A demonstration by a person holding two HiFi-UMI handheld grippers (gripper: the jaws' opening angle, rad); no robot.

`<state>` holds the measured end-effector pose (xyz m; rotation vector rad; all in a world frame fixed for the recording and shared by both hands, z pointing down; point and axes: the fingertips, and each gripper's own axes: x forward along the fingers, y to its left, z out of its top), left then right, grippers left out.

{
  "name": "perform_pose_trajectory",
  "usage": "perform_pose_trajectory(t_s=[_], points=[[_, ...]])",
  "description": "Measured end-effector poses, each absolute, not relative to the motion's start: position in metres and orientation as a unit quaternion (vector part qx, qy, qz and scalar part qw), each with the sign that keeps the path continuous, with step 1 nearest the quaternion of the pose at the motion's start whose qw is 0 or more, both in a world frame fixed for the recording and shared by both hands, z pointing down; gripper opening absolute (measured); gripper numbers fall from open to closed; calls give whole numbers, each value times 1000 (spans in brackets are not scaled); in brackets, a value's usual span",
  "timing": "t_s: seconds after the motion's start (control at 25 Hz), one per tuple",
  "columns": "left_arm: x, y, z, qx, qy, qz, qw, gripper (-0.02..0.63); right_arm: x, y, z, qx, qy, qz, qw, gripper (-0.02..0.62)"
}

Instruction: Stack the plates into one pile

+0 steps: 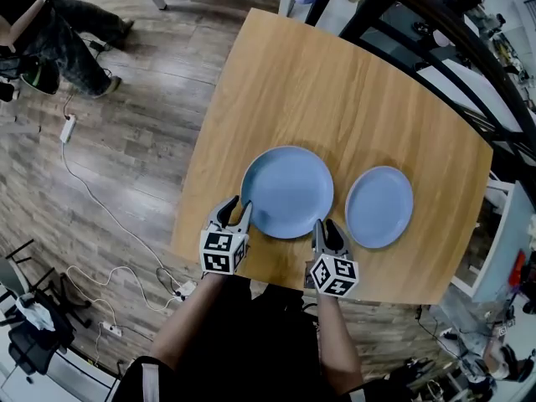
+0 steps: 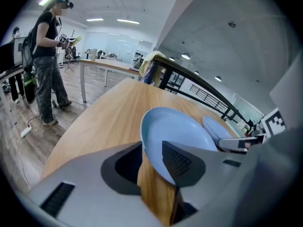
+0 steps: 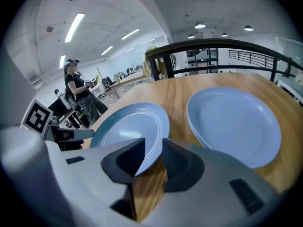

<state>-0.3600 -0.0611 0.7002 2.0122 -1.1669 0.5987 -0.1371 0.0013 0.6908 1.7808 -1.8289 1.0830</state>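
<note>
1. Both tools were released. The left gripper (image 1: 235,210) and right gripper (image 1: 327,229) each stood with jaws apart astride the near rim of the big plate (image 1: 287,193), and the pads were not pressing it. That plate lay flat mid-table. The small plate (image 1: 379,207) lay just beside it on the right, not touching.
2. Closing unevenly on so thin a rim could have tipped the big plate, or let one side slip out on the lift.
3. The right gripper sat close to the small plate, so a sideways swing could have knocked it.
4. A lower jaw catching the table (image 1: 335,82) instead of sliding under the rim would have shoved the plate away.
5. The near edge lay close behind both grippers. The far half was bare. The small plate had little margin on the right.
</note>
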Motion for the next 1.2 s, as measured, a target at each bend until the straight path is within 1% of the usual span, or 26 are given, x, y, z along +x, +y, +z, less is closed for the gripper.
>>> perform_pose_trajectory(t_s=[0.68, 0.92, 1.0, 1.2], points=[[-361, -67, 725, 767, -451, 246, 385, 141, -136, 7, 715, 630, -629, 410, 199, 132], [-364, -65, 725, 769, -446, 240, 390, 141, -140, 7, 718, 632, -625, 412, 199, 123], [-362, -65, 726, 770, -444, 239, 390, 138, -140, 8, 719, 634, -622, 413, 201, 117], [-359, -65, 724, 773, -441, 240, 388, 105, -140, 8, 720, 635, -619, 416, 203, 114]])
